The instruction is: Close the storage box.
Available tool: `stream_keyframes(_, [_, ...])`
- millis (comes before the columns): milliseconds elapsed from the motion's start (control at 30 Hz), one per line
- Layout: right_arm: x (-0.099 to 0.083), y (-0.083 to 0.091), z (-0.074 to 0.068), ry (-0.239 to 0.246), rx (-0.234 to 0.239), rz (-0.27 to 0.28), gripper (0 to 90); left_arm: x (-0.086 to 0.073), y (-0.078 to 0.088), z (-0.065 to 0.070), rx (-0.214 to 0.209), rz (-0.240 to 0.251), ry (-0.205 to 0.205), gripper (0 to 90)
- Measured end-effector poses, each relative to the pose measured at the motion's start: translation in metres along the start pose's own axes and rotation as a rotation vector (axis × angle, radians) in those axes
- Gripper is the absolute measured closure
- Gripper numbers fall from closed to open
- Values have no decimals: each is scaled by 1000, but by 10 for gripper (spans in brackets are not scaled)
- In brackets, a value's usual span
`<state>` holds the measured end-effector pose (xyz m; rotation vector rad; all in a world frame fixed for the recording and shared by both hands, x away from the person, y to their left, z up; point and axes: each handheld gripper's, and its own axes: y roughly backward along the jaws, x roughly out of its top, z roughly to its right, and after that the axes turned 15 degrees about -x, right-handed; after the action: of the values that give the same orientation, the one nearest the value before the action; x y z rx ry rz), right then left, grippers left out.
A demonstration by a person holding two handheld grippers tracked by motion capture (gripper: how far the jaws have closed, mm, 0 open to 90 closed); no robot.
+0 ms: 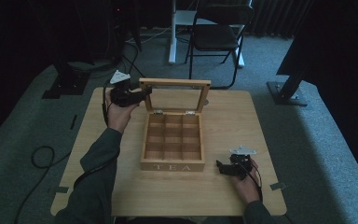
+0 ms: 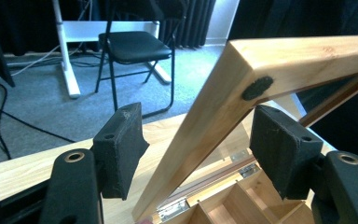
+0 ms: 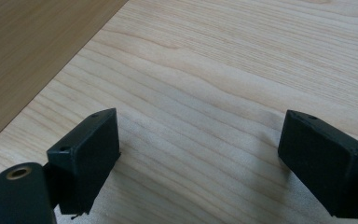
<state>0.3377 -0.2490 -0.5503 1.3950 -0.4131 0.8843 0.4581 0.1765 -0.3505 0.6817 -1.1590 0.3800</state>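
At the left of the surface (image 1: 121,186), the left gripper (image 1: 142,95) is held at the upper left corner of the lid (image 1: 175,84) of the tea box (image 1: 172,165). In the left gripper view its jaws are seen spread to either side of the lid's wooden frame (image 2: 214,112), with gaps between pads and wood, so nothing is gripped. The step in hand is judged to be leaving the raised lid standing: the jaws should be drawn clear along the frame's edge without being dragged against it, since a nudge could tip the lid shut. The box sits in the middle of the surface, made of pale wood, with "TEA" lettered on its front wall and a grid of nine compartments, all seemingly bare. The lid is propped nearly upright on two small metal hinges (image 1: 157,112) at the back edge, and a clear pane is framed in it; a small dark pad (image 2: 257,87) is seen on its corner. At the right, near the box's front corner, the right gripper (image 1: 221,168) is rested low over the surface, its jaws wide apart with nothing between them.
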Motion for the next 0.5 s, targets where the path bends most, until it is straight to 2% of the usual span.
stream_keyframes(233, [0, 0, 0, 0, 0, 0, 122, -1, 7, 3, 10, 8, -3, 351])
stream_keyframes(500, [0, 0, 0, 0, 0, 0, 122, -3, 10, 13, 10, -37, -30, 351])
